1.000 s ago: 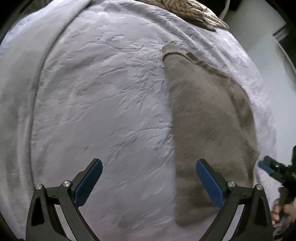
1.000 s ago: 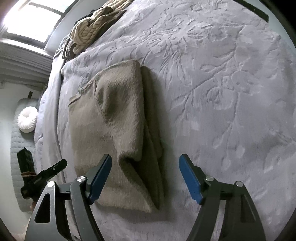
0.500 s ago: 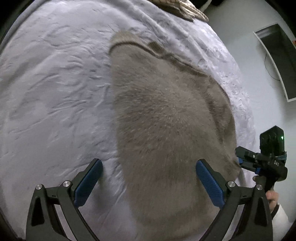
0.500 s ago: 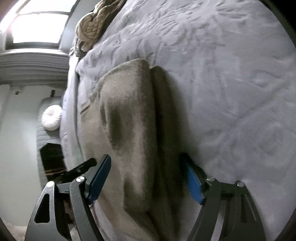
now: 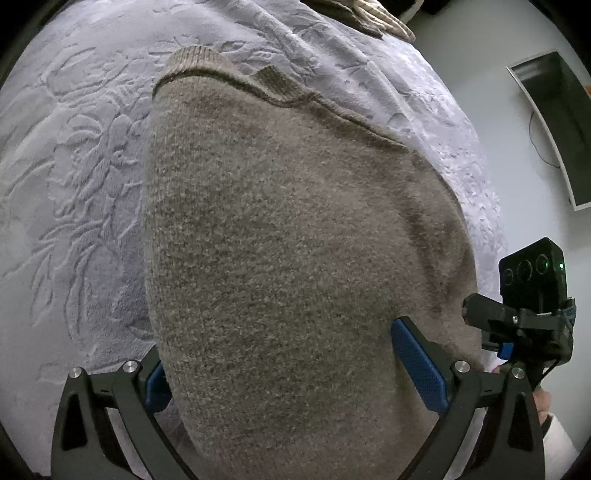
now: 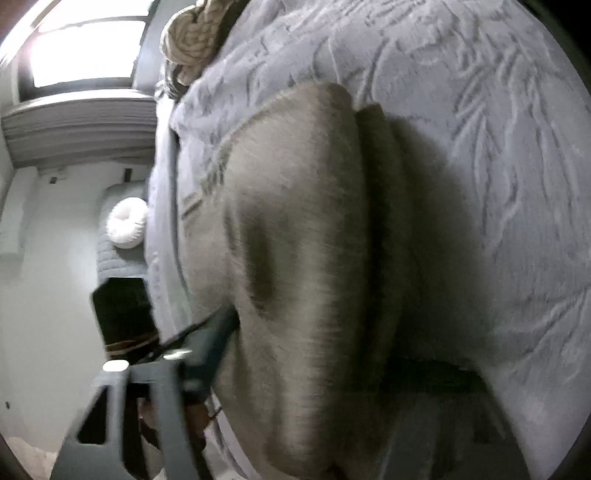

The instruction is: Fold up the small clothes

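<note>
A brown fuzzy sweater (image 5: 295, 240) lies folded lengthwise on the grey embossed bedspread (image 5: 81, 155). My left gripper (image 5: 277, 339) straddles its near end with jaws wide and open. The left pad (image 5: 157, 384) is half hidden at the sweater's edge and the right pad (image 5: 417, 365) rests over the fabric. In the blurred right wrist view the sweater (image 6: 303, 221) bulges between the fingers of my right gripper (image 6: 314, 339), whose jaws are closing and squeeze the folded side. The right gripper (image 5: 484, 328) also shows at the sweater's right edge, held by a hand.
A cream chunky knit (image 5: 373, 14) lies at the far end of the bed. A dark screen (image 5: 554, 125) hangs on the wall to the right. Past the bed's edge are a white round cushion (image 6: 127, 223) and a bright window (image 6: 85, 51).
Both grippers came down and in onto the sweater, which now fills both views. The right jaws narrowed around its folded side. The left jaws stayed wide.
</note>
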